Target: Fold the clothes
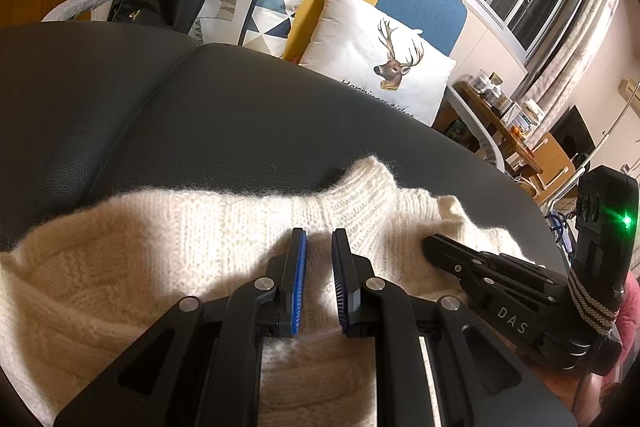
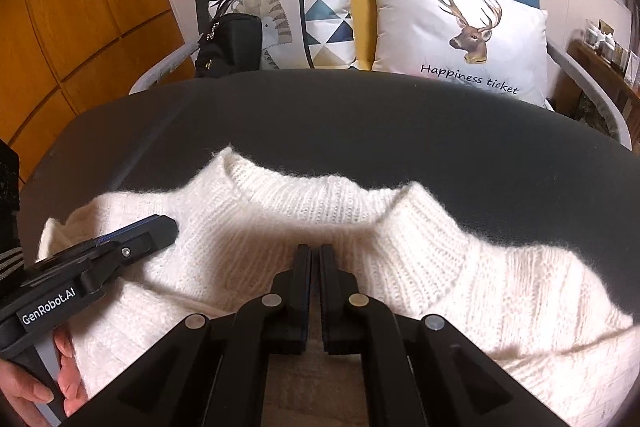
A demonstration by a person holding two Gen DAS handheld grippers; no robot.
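Note:
A cream knitted sweater (image 1: 160,247) (image 2: 460,267) lies flat on a dark leather surface (image 1: 200,115) (image 2: 360,115), its ribbed collar (image 2: 320,199) toward the far side. In the left wrist view my left gripper (image 1: 320,233) hovers just over the sweater below the collar. Its blue pads are nearly together, with only a narrow slit and nothing between them. My right gripper (image 2: 315,249) is shut and empty, low over the chest just below the collar. Each gripper shows in the other's view: the right gripper (image 1: 428,247) and the left gripper (image 2: 170,227) both rest on the knit.
Behind the dark surface stand a deer pillow (image 2: 460,35), a triangle-pattern pillow (image 2: 320,19) and a black bag (image 2: 232,43) against a yellow and blue sofa back. Wooden panels (image 2: 80,7) lie left, a cluttered shelf (image 1: 500,107) right. A hand (image 2: 68,387) holds the left gripper.

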